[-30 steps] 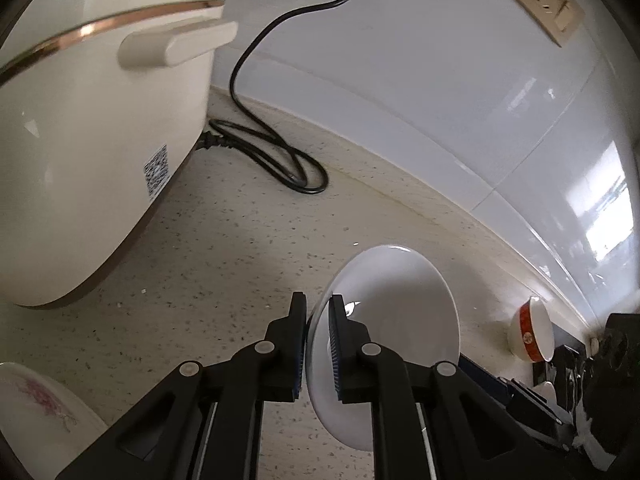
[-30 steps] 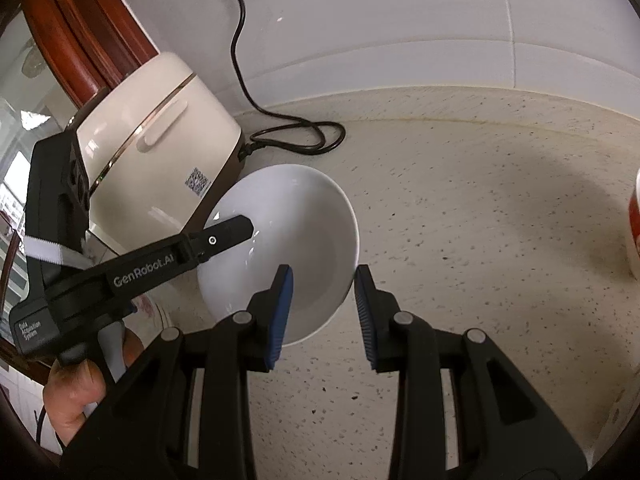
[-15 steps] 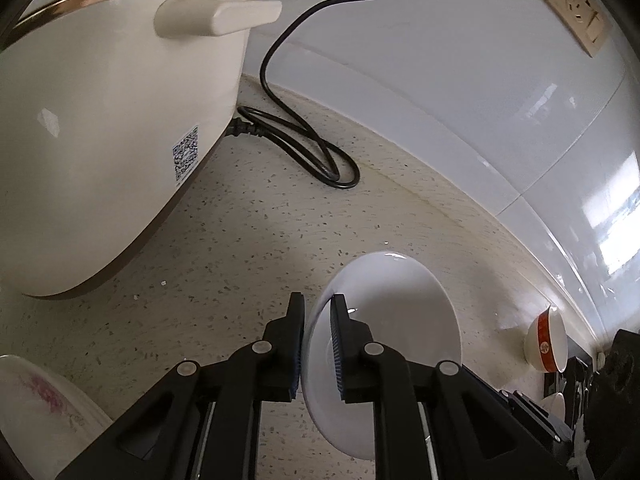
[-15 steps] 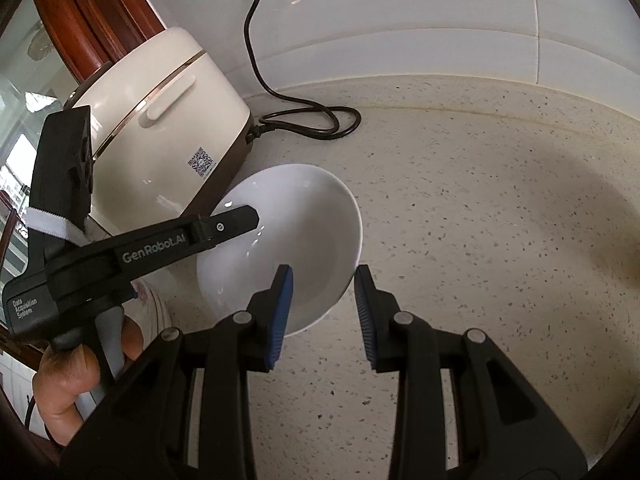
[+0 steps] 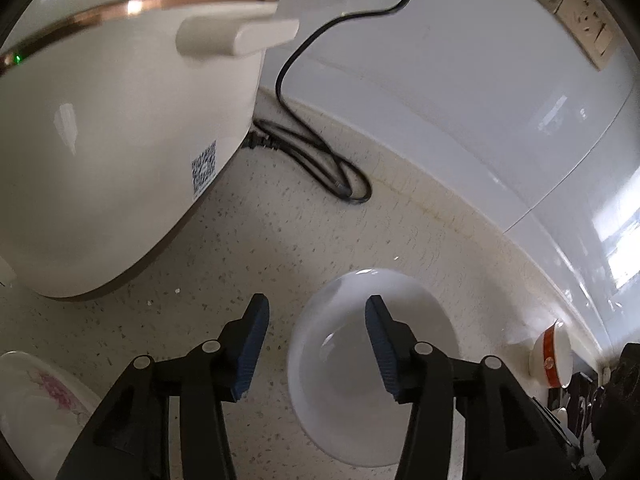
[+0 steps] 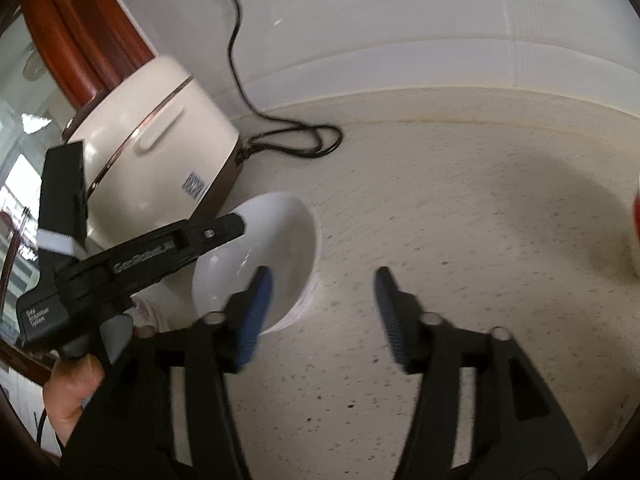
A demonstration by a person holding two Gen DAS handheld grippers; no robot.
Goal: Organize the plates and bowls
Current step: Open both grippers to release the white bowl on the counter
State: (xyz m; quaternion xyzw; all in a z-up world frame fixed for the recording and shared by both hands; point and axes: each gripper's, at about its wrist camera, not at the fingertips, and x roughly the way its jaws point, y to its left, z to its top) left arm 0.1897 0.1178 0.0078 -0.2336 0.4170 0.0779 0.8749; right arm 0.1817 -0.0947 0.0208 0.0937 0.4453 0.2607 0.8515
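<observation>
- The speckled cream stone counter [image 5: 304, 248] runs back to a glossy white tiled wall [image 5: 460, 92], which carries a beige socket plate [image 5: 588, 24] at the far right.
- A large cream rice cooker with a copper band [image 5: 120, 132] stands at the far left of the counter, a QR sticker on its side.
- A black power cord [image 5: 320, 160] leaves the cooker's base, loops on the counter just right of it and climbs the wall.
- The plain white ceramic bowl [image 5: 352, 392] sits upright on the counter, right of the cooker and apart from it.
- The left gripper [image 5: 316, 344] has its jaws spread wide: the right blue pad is over the bowl, the left pad is outside its rim, and neither is seen touching it.
- The right gripper [image 6: 322, 314] also has wide jaws, holding nothing; it is blurred, and its left pad overlaps the bowl's near rim in its own view.
- A white plate with a pink flower print [image 5: 36, 404] lies at the near left.
- A small red-banded white bowl [image 5: 554, 354] stands far right by the wall.
- A hand [image 6: 74, 390] grips the left tool's handle.
</observation>
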